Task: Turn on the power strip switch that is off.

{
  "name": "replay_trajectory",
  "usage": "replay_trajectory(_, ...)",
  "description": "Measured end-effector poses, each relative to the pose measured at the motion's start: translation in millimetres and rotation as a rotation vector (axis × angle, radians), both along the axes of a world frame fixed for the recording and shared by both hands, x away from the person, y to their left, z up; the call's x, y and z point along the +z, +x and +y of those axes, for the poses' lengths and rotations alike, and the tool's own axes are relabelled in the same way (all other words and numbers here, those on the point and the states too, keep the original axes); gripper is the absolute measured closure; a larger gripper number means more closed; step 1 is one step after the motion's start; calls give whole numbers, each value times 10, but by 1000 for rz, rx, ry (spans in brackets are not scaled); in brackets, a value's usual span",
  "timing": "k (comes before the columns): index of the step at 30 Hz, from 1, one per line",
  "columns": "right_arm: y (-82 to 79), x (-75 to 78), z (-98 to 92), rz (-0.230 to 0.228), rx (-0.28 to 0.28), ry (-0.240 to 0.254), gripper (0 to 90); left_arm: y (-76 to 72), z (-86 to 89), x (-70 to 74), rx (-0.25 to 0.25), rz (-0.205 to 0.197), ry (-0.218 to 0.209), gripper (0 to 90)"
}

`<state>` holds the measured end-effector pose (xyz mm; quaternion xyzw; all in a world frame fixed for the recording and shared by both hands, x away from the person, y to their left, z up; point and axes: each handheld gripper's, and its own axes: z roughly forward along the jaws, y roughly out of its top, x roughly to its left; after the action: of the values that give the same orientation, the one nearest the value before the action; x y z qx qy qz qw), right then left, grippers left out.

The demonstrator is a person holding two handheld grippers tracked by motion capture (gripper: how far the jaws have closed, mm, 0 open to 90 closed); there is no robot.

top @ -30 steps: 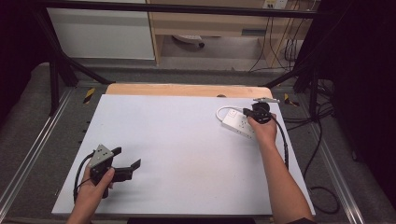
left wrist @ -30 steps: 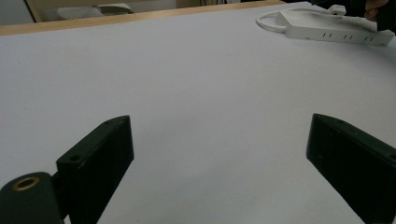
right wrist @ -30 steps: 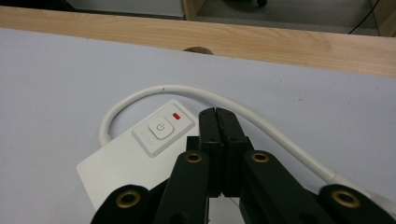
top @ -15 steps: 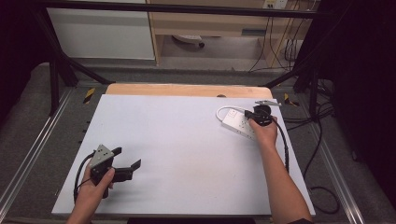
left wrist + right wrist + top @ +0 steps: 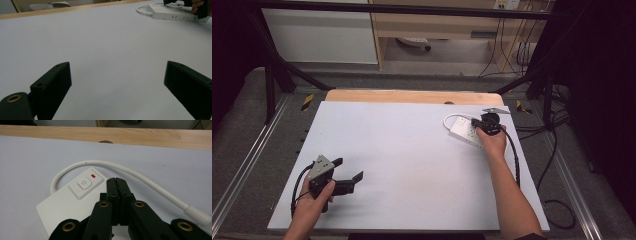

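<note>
Resting flat near the far right corner of the white table [image 5: 412, 165], the white power strip [image 5: 463, 131] lies with its white cable [image 5: 451, 118] curling out from one end and looping back beside it. In the right gripper view the strip's power button [image 5: 84, 182] and a small red indicator light [image 5: 93, 176] sit just ahead of the right gripper [image 5: 117, 182], whose two black jaws are pressed tightly together with nothing between them; their tips hover over the strip's top face, just beside the button, though whether they touch the surface cannot be told. From the high view, the person's right hand [image 5: 492, 142] holds this gripper over the strip's near end.

Well apart from all that, at the table's near left, the left gripper [image 5: 346, 172] lies low over the bare tabletop in the person's left hand [image 5: 312, 200]. Its jaws stand wide apart and released, gripping nothing, and in the left gripper view they frame plain white surface with the strip far off at the upper right.

A wooden edge [image 5: 412, 96] borders the table's far side. No containers are on the table.
</note>
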<state>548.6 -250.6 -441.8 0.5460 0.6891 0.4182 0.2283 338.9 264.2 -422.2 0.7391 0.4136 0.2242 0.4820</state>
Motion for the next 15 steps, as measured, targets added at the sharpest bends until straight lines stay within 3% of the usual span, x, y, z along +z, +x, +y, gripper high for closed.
replay_trajectory(15, -2, -2, 8, -2, -3, -2, 900, -1, -2, 0, -2, 0, 5, 75)
